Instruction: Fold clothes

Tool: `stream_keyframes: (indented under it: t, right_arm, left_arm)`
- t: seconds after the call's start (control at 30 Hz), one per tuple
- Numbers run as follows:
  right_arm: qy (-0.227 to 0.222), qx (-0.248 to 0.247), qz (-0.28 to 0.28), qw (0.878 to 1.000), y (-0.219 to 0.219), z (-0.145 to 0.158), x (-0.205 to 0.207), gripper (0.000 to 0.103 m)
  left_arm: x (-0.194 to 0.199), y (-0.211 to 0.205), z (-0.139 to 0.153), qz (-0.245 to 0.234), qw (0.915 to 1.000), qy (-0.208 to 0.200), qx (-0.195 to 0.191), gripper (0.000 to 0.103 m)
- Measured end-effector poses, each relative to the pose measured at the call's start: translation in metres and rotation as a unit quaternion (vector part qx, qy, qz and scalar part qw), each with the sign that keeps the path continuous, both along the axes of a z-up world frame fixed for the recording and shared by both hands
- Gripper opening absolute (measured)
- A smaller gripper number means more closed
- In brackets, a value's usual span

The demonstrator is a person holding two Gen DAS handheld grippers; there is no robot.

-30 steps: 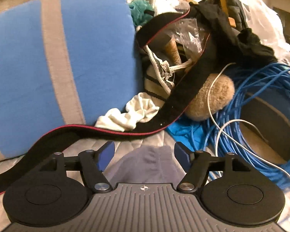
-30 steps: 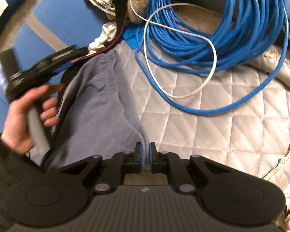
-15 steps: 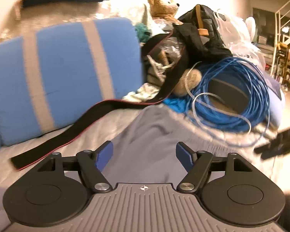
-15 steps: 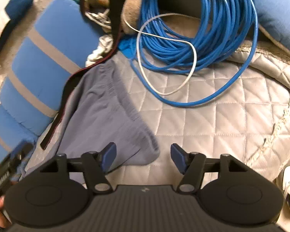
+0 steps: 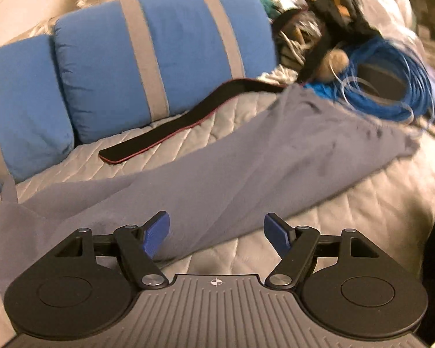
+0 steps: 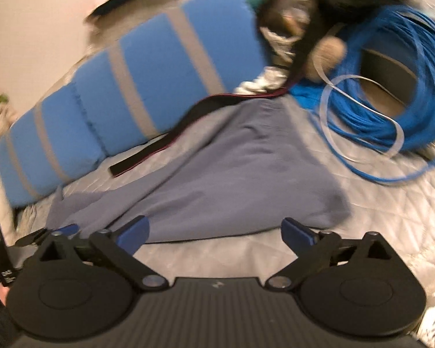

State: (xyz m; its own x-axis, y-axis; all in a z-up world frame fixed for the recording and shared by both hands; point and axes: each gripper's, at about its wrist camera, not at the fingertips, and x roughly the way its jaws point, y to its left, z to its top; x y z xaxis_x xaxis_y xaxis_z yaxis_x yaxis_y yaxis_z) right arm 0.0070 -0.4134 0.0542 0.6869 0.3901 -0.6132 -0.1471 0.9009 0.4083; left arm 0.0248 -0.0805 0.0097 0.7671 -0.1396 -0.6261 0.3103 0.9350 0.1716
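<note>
Grey garment (image 5: 246, 168), one: spread flat on the quilted bed cover (image 5: 362, 203), beside one blue striped bolster (image 5: 165, 52). One black strap (image 5: 171, 133) lies between them. One blue cable coil (image 6: 391, 87), one white loop on it. Left tongs (image 5: 216, 233): jaws apart, empty, above the garment's edge. Right tongs (image 6: 214, 232): jaws just opened wide, nothing between. Only the right view shows the left tongs' holder; its white label is unreadable.
</note>
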Motion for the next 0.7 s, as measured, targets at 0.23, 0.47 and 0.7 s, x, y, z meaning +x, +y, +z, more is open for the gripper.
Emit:
stream_keyframes:
  t: [0.23, 0.47, 0.7]
  right_arm:
    - [-0.005, -0.012, 0.040, 0.999, 0.070, 0.005, 0.007, 0.103]
    - [-0.024, -0.004, 0.086, 0.996, 0.132, -0.013, 0.005, 0.103]
    - [-0.061, 0.003, 0.126, 0.990, 0.168, -0.043, 0.010, 0.103]
  left_arm:
    - [-0.014, 0.013, -0.008, -0.021, 0.9957, -0.042, 0.079, 0.071]
    - [-0.005, 0.026, -0.019, -0.009, 0.9917, -0.032, 0.124, 0.058]
    - [0.004, 0.025, -0.035, -0.030, 0.9849, -0.013, 0.170, 0.038]
